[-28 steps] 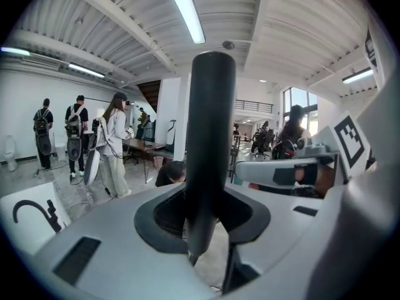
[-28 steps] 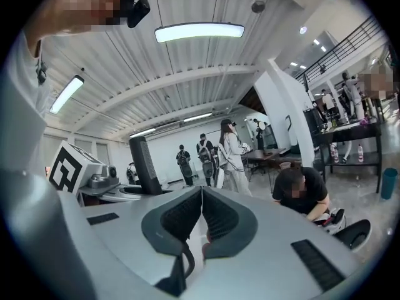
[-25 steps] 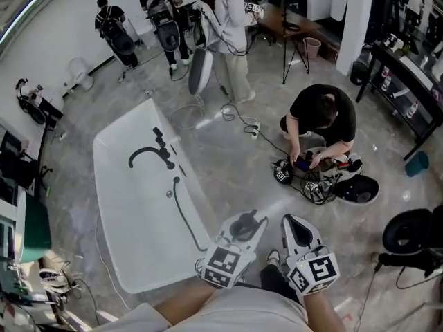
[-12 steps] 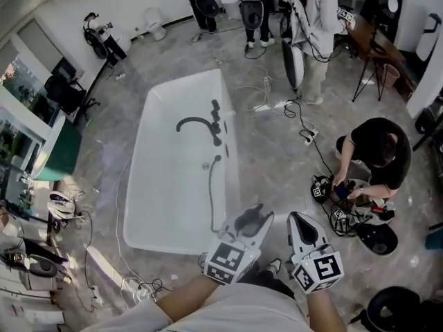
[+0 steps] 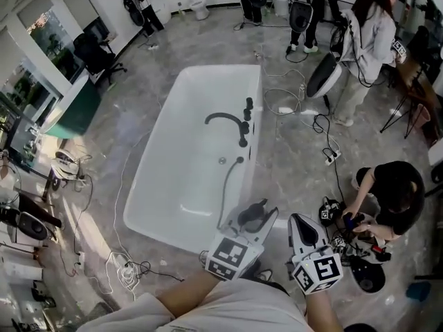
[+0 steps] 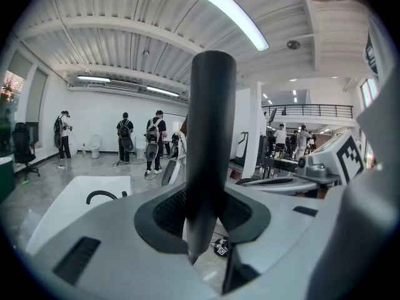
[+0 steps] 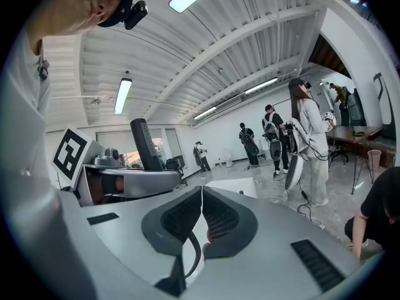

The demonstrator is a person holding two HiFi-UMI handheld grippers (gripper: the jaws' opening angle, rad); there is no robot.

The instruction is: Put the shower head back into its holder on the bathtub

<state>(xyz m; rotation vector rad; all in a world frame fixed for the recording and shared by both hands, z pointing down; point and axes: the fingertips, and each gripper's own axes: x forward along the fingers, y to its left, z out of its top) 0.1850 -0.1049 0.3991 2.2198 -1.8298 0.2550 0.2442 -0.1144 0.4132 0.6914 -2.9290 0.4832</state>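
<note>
Left claw clamped wide; right claw closed, empty; side by side.

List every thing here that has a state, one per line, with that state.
left gripper, shut on the shower head
shower head, off the bathtub, upright between the left gripper's jaws
hose, trailing from the tub's fittings side across the basin to the left gripper
right gripper, shut, empty
bathtub, no water seen in it
faucet, not visibly running
</note>
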